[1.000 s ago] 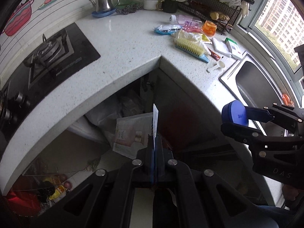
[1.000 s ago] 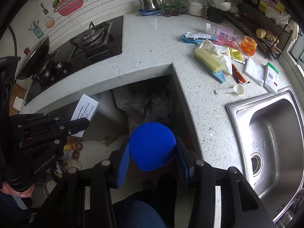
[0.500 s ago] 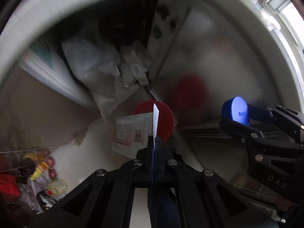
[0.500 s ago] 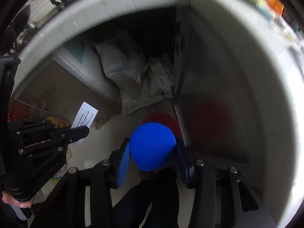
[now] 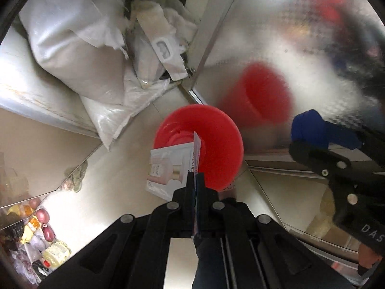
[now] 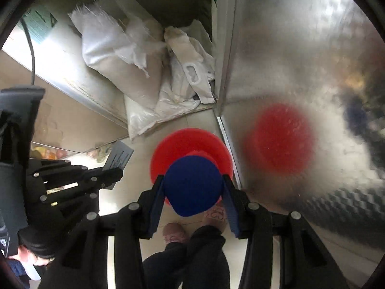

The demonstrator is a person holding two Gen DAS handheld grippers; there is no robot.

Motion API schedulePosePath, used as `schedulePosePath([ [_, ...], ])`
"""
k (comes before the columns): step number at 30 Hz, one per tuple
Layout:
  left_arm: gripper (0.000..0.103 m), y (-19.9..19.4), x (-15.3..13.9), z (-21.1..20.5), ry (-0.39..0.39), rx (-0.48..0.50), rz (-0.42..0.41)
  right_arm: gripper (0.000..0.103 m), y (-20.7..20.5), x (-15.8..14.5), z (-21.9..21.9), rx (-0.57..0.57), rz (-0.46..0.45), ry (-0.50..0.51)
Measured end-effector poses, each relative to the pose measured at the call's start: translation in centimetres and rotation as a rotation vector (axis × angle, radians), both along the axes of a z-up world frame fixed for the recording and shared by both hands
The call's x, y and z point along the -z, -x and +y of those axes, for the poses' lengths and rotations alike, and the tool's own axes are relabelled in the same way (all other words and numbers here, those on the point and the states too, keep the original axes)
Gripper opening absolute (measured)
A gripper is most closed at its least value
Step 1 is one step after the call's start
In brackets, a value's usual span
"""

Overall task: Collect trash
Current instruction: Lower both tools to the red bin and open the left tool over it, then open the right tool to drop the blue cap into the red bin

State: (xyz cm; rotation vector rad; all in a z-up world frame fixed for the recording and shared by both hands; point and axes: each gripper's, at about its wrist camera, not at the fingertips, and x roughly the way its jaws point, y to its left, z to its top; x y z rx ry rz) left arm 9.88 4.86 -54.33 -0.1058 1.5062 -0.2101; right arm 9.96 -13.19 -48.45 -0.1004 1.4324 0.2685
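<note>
Two pieces of trash in hand, neither dropped yet. Left gripper (image 5: 195, 180): jaws clenched on a thin card (image 5: 168, 168), a printed leaflet with a bottle pictured on it, seen edge-on between the pads and folded flat to the 9 o'clock side. Right gripper (image 6: 192, 187): jaws grasping a blue lid (image 6: 193, 185), round, held across its width by the blue pads.

Red bin (image 5: 216, 139) stands on the floor against a steel cabinet door (image 5: 288, 48), which mirrors it as a red blur. In the left wrist view the card's tip overlaps the bin's mouth, the bin lying at 12 to 1 o'clock of the jaws. In the right wrist view the lid hides the bin's near half; the rim shows around it from 9 to 2 o'clock. Both grippers point down at the bin; how far above it they hang I cannot tell.

White sacks (image 5: 72, 48) slump in the open cupboard at 11 o'clock of the bin. Person's legs and a slipper (image 6: 174, 234) show at 6 o'clock.

Progress, as judged: pick-up of these two items done, carry to the bin close to done. Left: let go of both over the mouth. Whether more trash waits elsewhere cannot be told from here. The card sits nearer the rim's 7 o'clock edge, so it may need a nudge inward before release.
</note>
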Motion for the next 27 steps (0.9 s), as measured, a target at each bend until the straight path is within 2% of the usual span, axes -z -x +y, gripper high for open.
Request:
schedulePosePath([
  [4, 0.001, -0.2, 1.9, -0.3, -0.007, 0.017, 0.005, 0.043, 0.0, 2.1, -0.5, 0.019, 0.018, 0.005],
  [6, 0.005, -0.3, 2.6, -0.5, -0.008, 0.022, 0.011, 0.043, 0.0, 2.6, -0.9, 0.026, 0.023, 0.006],
  [7, 0.017, -0.5, 2.8, -0.6, -0.012, 0.021, 0.012, 0.043, 0.1, 2.5, -0.9, 0.025, 0.024, 0.009],
  [8, 0.033, -0.6, 2.9, -0.6, -0.013, 0.018, 0.013, 0.043, 0.0, 2.5, -1.0, 0.022, 0.022, 0.015],
  [10, 0.043, -0.7, 2.8, -0.4, -0.014, -0.007, 0.007, 0.043, 0.1, 2.4, -0.9, 0.023, 0.021, 0.019],
  [12, 0.046, -0.8, 2.7, -0.4, -0.026, -0.014, 0.018, 0.043, 0.1, 2.0, -1.0, 0.034, 0.027, 0.019],
  [14, 0.055, -0.8, 2.2, -0.2, -0.032, -0.012, 0.022, 0.043, 0.2, 1.5, -1.2, 0.046, 0.035, 0.004],
  [19, 0.057, -0.9, 1.3, 0.7, -0.054, -0.015, 0.026, 0.043, 0.1, 0.8, -0.7, 0.036, 0.026, -0.01],
  [24, 0.057, -0.5, 0.3, 2.1, -0.057, -0.042, -0.025, 0.043, 0.1, 1.0, 0.0, 0.014, 0.022, -0.017],
  [25, 0.059, -0.4, 0.4, 2.2, -0.055, -0.031, -0.03, 0.043, 0.0, 1.2, 0.1, 0.016, 0.029, -0.016],
  [27, 0.073, -0.2, 0.6, 2.8, -0.063, -0.029, -0.031, 0.043, 0.0, 1.5, 0.3, 0.015, 0.038, -0.03],
])
